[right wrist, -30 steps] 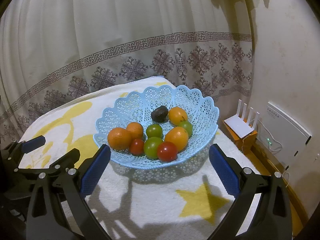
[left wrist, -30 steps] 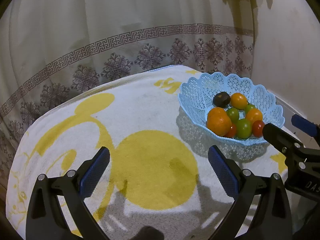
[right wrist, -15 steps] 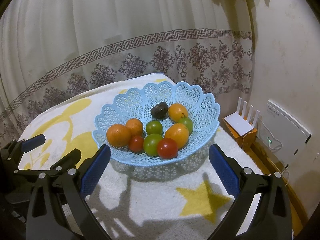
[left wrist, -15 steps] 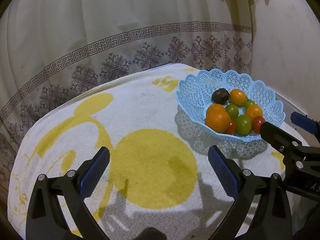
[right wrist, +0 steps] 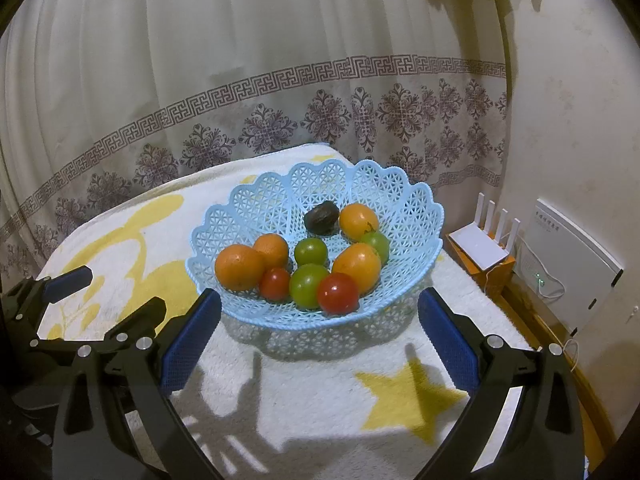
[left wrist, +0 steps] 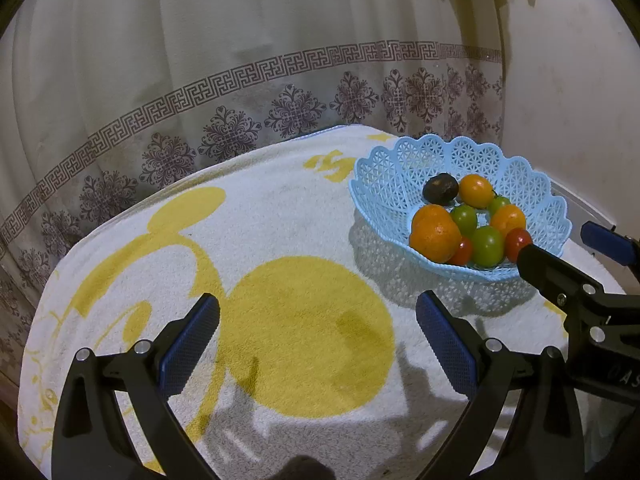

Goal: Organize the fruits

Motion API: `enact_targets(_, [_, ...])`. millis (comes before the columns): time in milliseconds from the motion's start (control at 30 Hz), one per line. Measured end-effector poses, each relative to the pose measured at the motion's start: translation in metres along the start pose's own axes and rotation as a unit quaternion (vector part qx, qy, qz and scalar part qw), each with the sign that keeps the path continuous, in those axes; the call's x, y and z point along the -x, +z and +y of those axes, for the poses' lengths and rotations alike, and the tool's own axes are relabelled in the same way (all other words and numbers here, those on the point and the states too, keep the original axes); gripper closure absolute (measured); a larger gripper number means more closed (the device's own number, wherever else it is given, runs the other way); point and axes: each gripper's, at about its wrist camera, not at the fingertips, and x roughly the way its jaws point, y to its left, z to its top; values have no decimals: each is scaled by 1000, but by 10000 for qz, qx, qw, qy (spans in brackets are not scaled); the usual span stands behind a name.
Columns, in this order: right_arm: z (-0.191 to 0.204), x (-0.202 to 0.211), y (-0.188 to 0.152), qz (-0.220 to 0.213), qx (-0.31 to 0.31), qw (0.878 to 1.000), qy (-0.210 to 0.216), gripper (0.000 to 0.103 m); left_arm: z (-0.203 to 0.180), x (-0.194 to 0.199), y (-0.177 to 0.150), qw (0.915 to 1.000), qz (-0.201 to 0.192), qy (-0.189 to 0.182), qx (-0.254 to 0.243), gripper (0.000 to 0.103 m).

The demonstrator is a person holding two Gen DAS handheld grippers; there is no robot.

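Observation:
A light blue lattice basket (right wrist: pixel 256 216) (left wrist: pixel 384 168) stands on the towel-covered table and holds several fruits: oranges (right wrist: pixel 239 267), green ones (right wrist: pixel 308 285), red tomatoes (right wrist: pixel 338 293) and a dark brown fruit (right wrist: pixel 321 218). My right gripper (right wrist: pixel 318 344) is open, low and just in front of the basket's near rim, holding nothing. My left gripper (left wrist: pixel 318 338) is open and empty over the big yellow circle on the towel, left of the basket. The right gripper's fingers (left wrist: pixel 552 272) show at the left wrist view's right edge, next to the basket.
A white towel with yellow cartoon print (left wrist: pixel 200 248) covers the table. A patterned curtain (right wrist: pixel 280 80) hangs behind it. To the right, off the table, a white router (right wrist: pixel 482 240) sits on a wooden stand beside a white wall box (right wrist: pixel 572 264).
Both grippers have drawn back and risen a little, so the basket sits slightly farther off and higher in each view. Both stay open and the fruits have not moved.

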Motion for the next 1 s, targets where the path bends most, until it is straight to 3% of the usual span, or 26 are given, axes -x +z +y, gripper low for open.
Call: enact_targets(1000, [0, -3, 0, 76, -10, 10000, -25, 3, -1, -3, -2, 10000, 24, 18, -64, 5])
